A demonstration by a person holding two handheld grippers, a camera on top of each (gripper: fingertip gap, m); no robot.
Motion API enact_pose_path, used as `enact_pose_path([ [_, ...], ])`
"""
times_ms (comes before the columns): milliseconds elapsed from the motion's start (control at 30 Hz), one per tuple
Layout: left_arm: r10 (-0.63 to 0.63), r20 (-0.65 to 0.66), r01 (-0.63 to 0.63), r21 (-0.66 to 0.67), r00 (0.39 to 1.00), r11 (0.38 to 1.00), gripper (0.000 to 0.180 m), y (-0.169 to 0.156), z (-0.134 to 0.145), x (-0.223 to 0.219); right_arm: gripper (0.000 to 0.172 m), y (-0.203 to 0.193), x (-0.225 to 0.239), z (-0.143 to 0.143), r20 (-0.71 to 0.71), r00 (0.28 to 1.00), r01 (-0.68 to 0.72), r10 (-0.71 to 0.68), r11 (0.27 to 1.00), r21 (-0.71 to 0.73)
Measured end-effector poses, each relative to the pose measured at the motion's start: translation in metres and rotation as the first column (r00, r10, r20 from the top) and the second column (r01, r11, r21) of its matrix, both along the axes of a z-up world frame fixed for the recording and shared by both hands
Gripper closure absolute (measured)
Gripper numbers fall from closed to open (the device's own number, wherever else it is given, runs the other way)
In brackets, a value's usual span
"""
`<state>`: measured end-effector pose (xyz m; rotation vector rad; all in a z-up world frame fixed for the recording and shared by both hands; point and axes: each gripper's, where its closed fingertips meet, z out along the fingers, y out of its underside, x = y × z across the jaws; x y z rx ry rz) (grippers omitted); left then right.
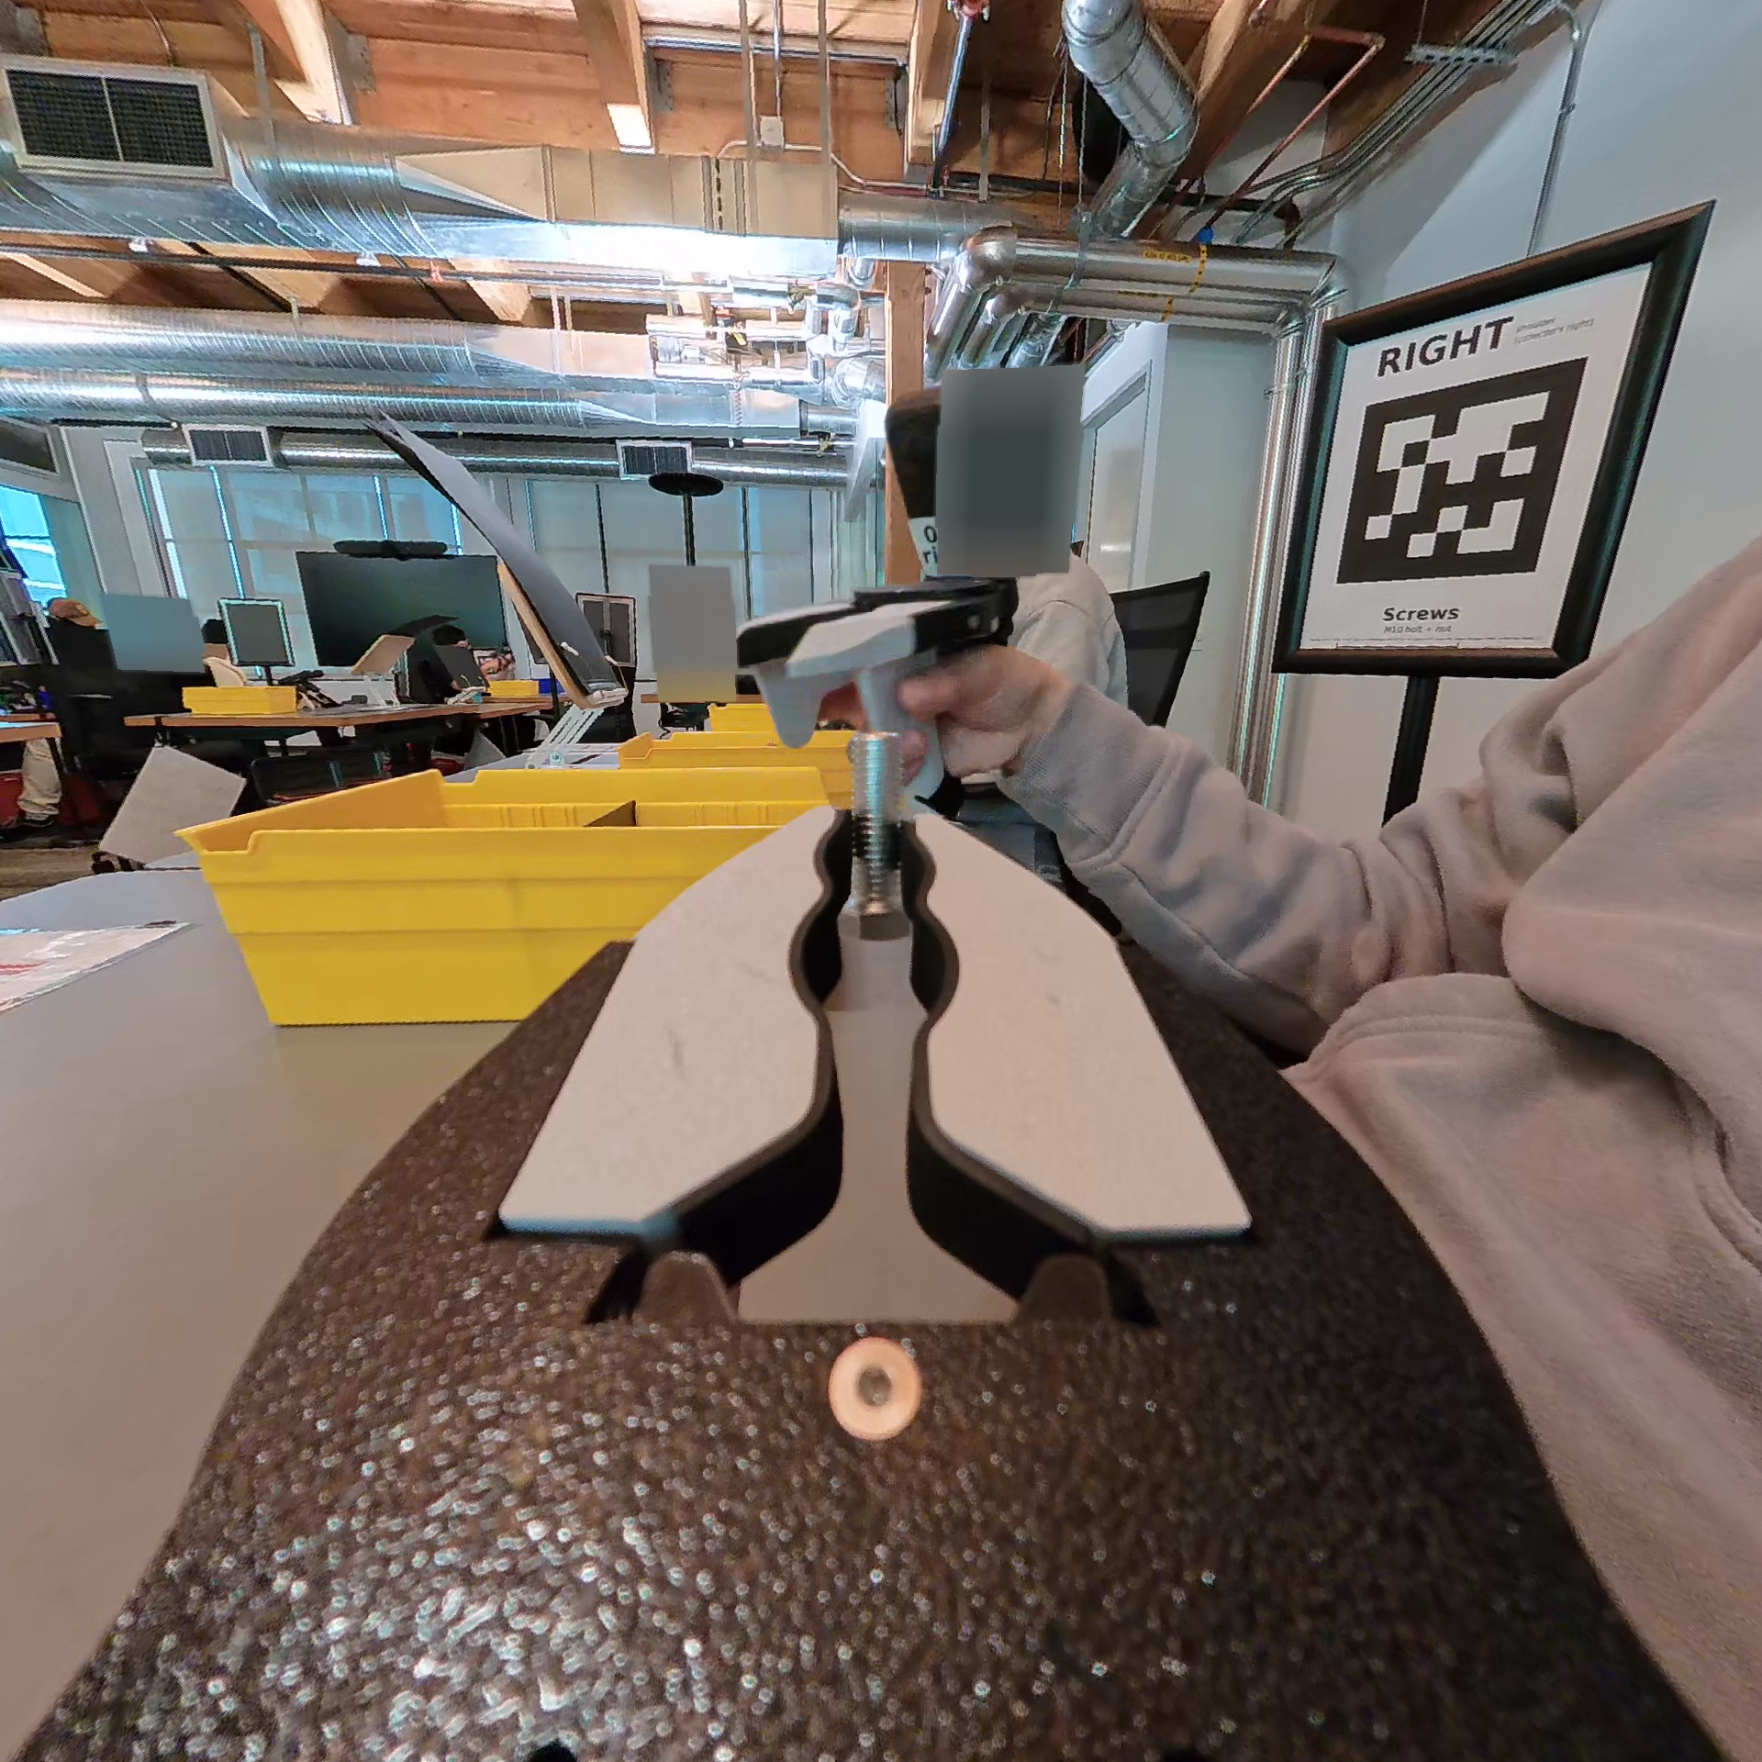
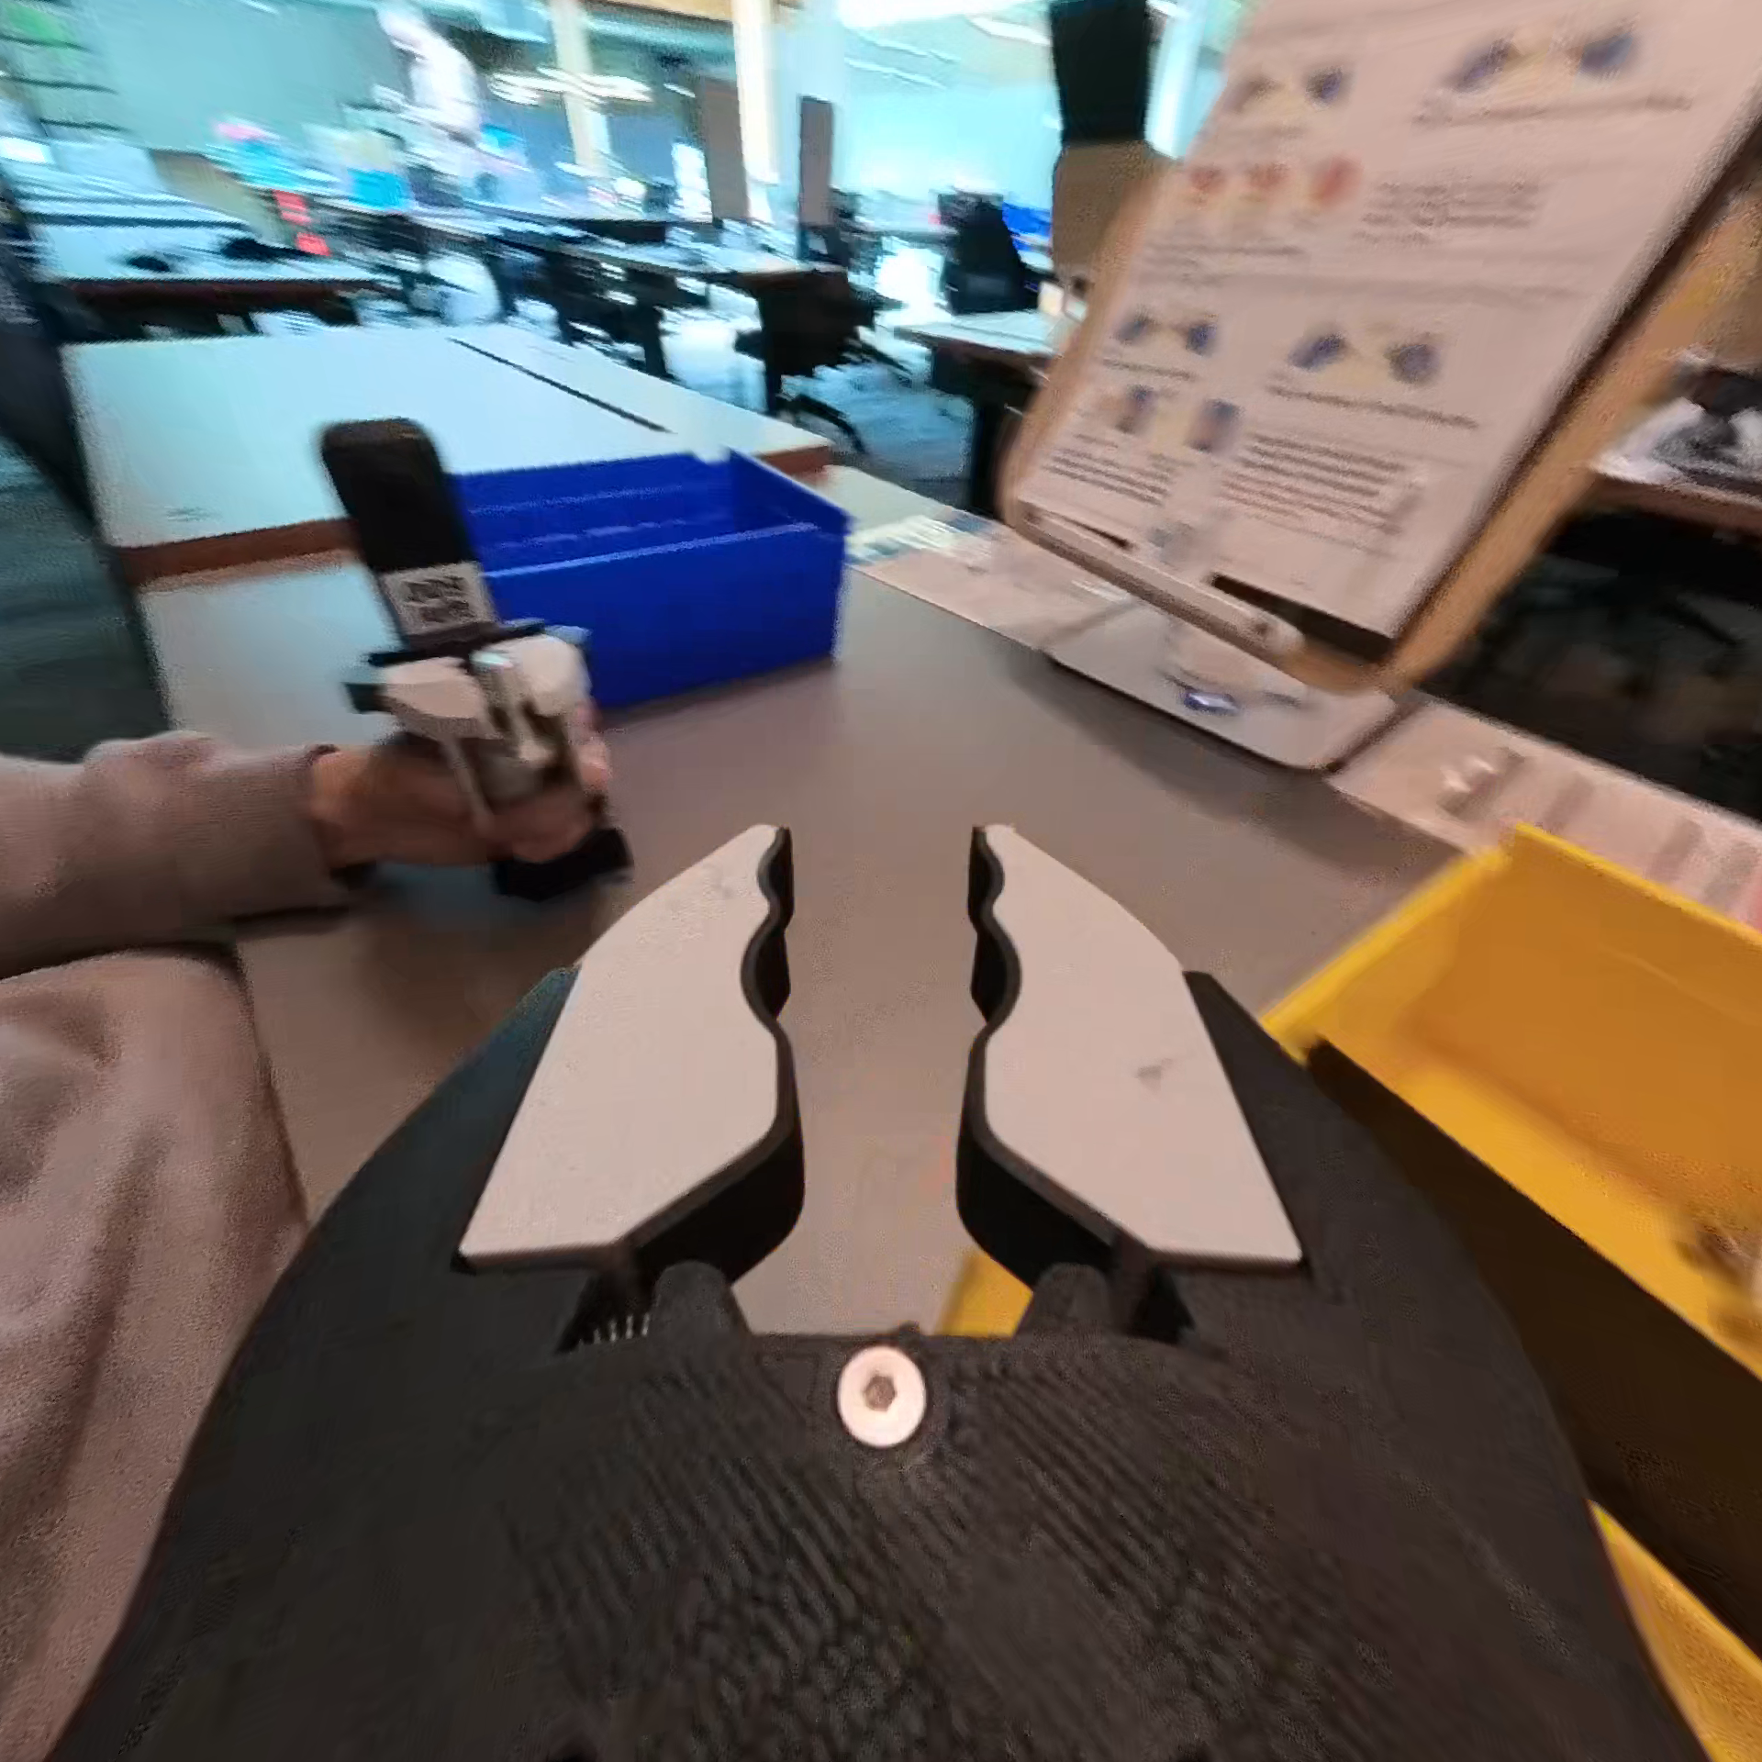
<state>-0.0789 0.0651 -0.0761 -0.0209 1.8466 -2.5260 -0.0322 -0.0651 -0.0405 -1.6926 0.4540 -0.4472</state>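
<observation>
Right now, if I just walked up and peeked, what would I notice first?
Probably the shiny silver bolt standing upright, pinched between the grey fingers of the left tool. Next, the bright yellow bin on the grey table to its left. The right tool hangs open and empty over the table, with a blue bin farther back.

Bolt (image 1: 875, 839) upright between left gripper (image 1: 872, 863) fingertips, head down; right gripper (image 1: 858, 667) beyond and above it; divided bin (image 1: 429, 887) on table (image 1: 191, 1096) to the left, more bins (image 1: 744, 748) behind; framed sign (image 1: 1487, 448) at right.
</observation>
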Motion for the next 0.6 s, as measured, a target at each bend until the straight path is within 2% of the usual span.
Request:
enact_pose_path([
  [33, -0.002, 0.001, 0.002, 0.000, 1.000, 1.000, 0.172, 0.000, 0.000, 0.000, 0.137, 0.024, -0.012, 0.002, 0.031, 0.994, -0.102, 0.101, 0.995, 0.007],
  [100, -0.002, 0.003, 0.002, 0.001, 1.000, 1.000, 0.172, 0.000, 0.000, -0.001, 0.137, 0.065, -0.031, -0.003, 0.066, 0.965, -0.252, 0.254, 0.967, -0.029],
  [167, -0.002, 0.006, 0.002, 0.002, 1.000, 1.000, 0.172, 0.000, 0.000, -0.001, 0.138, 0.096, -0.041, -0.013, 0.081, 0.940, -0.326, 0.330, 0.943, -0.063],
  [233, -0.004, 0.007, 0.004, 0.003, 1.000, 1.000, 0.172, -0.001, 0.000, -0.001, 0.141, 0.116, -0.050, -0.015, 0.099, 0.916, -0.388, 0.389, 0.921, -0.039],
  [367, -0.008, 0.012, 0.008, 0.012, 1.000, 1.000, 0.172, -0.002, -0.001, -0.002, 0.146, 0.137, -0.052, -0.020, 0.122, 0.910, -0.396, 0.397, 0.918, -0.029],
  [500, -0.008, 0.023, 0.008, 0.026, 1.000, 1.000, 0.172, -0.004, -0.003, -0.003, 0.163, 0.144, -0.052, -0.020, 0.139, 0.909, -0.395, 0.392, 0.919, -0.006],
  [600, -0.002, 0.023, 0.001, 0.039, 1.000, 0.999, 0.172, -0.004, -0.005, -0.002, 0.163, 0.146, -0.050, -0.023, 0.137, 0.909, -0.394, 0.393, 0.919, -0.022],
])
